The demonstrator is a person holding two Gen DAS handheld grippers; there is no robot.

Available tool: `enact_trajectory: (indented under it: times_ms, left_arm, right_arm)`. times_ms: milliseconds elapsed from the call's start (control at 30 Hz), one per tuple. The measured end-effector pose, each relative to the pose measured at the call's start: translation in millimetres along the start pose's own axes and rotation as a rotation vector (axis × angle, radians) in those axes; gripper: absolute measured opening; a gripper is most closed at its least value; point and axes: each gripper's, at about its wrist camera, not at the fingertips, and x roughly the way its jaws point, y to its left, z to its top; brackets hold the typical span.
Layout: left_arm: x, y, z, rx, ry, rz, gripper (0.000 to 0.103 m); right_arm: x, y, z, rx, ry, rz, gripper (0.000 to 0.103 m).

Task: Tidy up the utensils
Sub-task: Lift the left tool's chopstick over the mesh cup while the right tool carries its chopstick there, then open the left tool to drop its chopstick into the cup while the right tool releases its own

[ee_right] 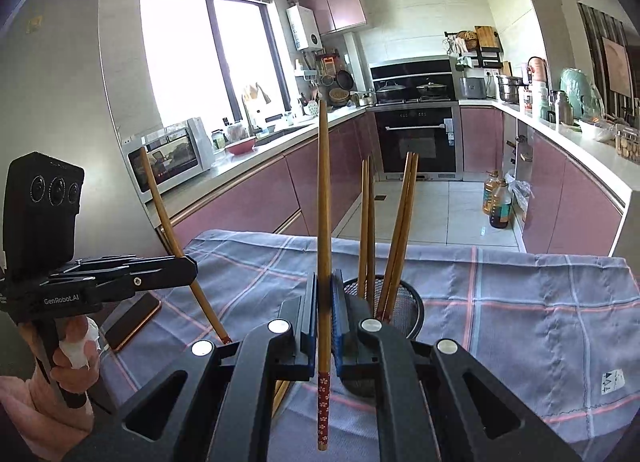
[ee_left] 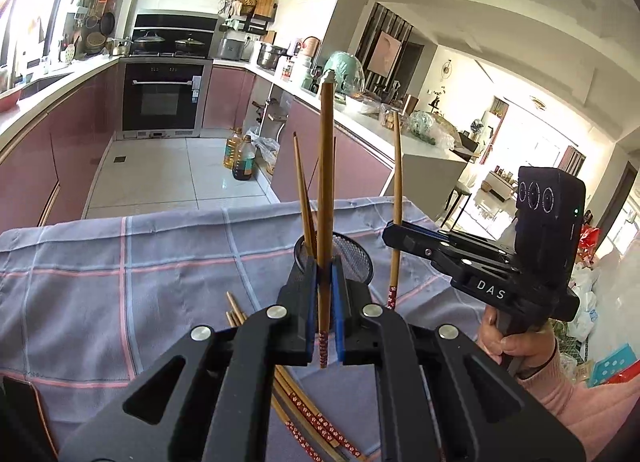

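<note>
- Left wrist view: left gripper (ee_left: 325, 302) clamped on an upright bamboo chopstick (ee_left: 326, 182), just before the mesh holder (ee_left: 352, 258). Loose chopsticks (ee_left: 304, 422) lie on the checked tablecloth (ee_left: 140, 262).
- Right wrist view: right gripper (ee_right: 325, 318) clamped on its own chopstick (ee_right: 323, 222); four already stand in the mesh holder (ee_right: 400, 302).
- Risk: both grippers converging on one narrow rim; the sticks may clash, or tip the light holder.
</note>
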Motion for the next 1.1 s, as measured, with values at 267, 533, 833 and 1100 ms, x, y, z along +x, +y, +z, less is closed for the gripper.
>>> enact_trajectory:
  times_ms: [267, 533, 833, 1100]
  left_arm:
    - [2.6, -17.2, 36.2, 0.032, -0.055, -0.016, 0.008]
    - [15.5, -25.3, 58.5, 0.044, -0.087, -0.016, 0.007]
    - [52.8, -34.4, 56.9, 0.115, -0.025, 0.067, 0.007]
    - [84.6, -34.0, 39.5, 0.153, 0.098, 0.071, 0.008]
  right_arm:
    - [1.4, -10.2, 30.2, -0.011, -0.063, -0.018, 0.006]
    - [13.4, -20.2, 49.8, -0.002, -0.092, -0.032, 0.006]
    - [40.7, -31.6, 40.9, 0.02, -0.044, -0.065, 0.006]
    - [52.5, -34.2, 17.9, 0.04, 0.059, -0.076, 0.006]
